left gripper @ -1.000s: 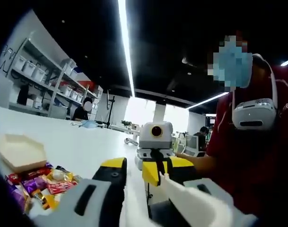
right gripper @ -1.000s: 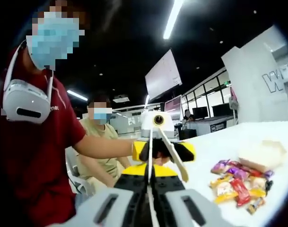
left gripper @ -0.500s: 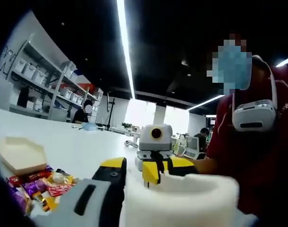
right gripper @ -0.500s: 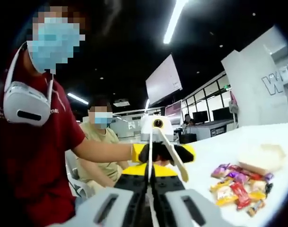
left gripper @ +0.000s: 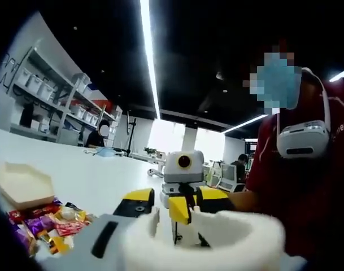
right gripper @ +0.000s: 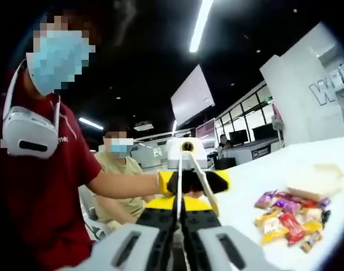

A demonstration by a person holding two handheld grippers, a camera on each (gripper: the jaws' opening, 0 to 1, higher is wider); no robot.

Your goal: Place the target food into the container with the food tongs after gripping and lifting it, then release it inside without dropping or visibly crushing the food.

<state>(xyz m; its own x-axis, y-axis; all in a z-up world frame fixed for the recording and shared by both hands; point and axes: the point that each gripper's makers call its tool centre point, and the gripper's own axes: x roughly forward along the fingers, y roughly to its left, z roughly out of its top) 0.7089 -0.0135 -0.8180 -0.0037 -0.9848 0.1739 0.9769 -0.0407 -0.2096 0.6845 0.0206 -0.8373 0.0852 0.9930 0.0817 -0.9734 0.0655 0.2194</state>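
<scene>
The right gripper [right gripper: 180,217] is clamped on the white food tongs [right gripper: 201,183]; the left gripper [left gripper: 160,226] has its jaws apart behind a blurred white shape. Wrapped snacks [right gripper: 287,217] lie heaped on the white tabletop [right gripper: 251,186] beside the pale container [right gripper: 314,179]. A seated person [right gripper: 118,169] waits beyond.

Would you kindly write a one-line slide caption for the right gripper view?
Right claw shut on white food tongs, facing the left claw, with wrapped snacks and a container on the white table.
</scene>
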